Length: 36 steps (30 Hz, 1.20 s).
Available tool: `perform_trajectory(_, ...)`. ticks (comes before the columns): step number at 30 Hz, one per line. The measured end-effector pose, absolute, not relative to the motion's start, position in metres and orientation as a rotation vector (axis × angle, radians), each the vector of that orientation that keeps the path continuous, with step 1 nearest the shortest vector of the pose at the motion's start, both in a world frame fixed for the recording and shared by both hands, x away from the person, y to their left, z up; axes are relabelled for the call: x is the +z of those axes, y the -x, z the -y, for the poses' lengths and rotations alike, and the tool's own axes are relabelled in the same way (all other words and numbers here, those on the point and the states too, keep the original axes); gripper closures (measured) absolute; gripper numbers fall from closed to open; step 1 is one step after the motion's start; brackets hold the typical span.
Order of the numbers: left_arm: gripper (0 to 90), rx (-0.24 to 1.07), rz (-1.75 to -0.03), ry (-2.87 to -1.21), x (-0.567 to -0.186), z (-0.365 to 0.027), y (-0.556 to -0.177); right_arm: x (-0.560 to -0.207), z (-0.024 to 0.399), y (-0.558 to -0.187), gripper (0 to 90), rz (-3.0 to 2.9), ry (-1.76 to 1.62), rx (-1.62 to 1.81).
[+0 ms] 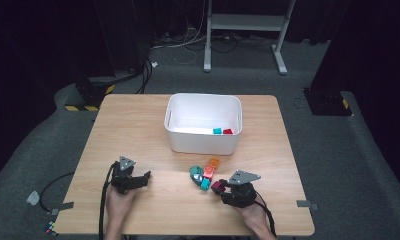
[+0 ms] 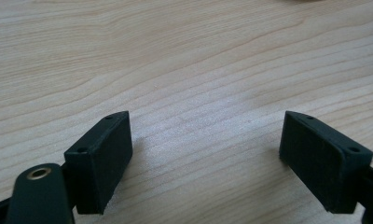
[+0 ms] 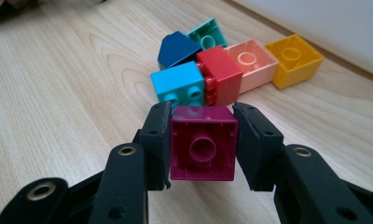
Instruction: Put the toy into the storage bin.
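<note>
While the person's two hands rest at the near edge of the wooden table (image 1: pixel 138 125), the scene reads as follows.

Right gripper (image 3: pixel 202 140): its two black jaws are clamped on the sides of a magenta building block (image 3: pixel 203 148), pads pressed flat against it; in the high view the right gripper (image 1: pixel 224 188) sits near the table's front right with the magenta building block (image 1: pixel 217 187) at its tip.

Magenta block: held between the jaws with its hollow underside and round inner tube turned toward the gripper's camera, just in front of the loose cluster of blocks.

Left gripper (image 2: pixel 205 154): jaws spread wide apart with bare wood grain between them; in the high view the left gripper (image 1: pixel 138 179) lies at the front left, well apart from the blocks.

Block cluster: a cyan block (image 3: pixel 178 87) and a red block (image 3: pixel 220 74) touch each other just beyond the held one; behind them are a dark blue sloped block (image 3: pixel 176 49) and a teal block (image 3: pixel 208 33); a pale pink block (image 3: pixel 250 63) and a yellow-orange block (image 3: pixel 293 58) sit in a row beside the red one.

White bin (image 1: pixel 203 142): stands at the middle of the table beyond the cluster, open on top, with a small cyan piece (image 1: pixel 217 131) and a small red piece (image 1: pixel 228 131) inside at its near right corner.
</note>
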<state>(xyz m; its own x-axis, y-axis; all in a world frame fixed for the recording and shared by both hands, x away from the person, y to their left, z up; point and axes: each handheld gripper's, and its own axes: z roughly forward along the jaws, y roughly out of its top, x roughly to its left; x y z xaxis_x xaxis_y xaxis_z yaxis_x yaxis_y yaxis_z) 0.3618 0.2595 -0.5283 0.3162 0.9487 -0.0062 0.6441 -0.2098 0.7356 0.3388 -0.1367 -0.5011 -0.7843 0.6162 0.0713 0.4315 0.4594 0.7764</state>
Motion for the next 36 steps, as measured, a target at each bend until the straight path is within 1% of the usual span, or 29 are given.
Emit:
perform_trajectory(14,17.2,0.609,-1.405,-1.944,-0.528,-0.26,-0.362,-0.479,0.152,-0.354,58.8,-2.443,-0.937,1.282)
perform_trajectory(36,17.2,0.608,-1.405,-1.944,-0.528,-0.26,-0.362,-0.423,0.172,-0.389,58.8,-2.357,-0.97,1.342)
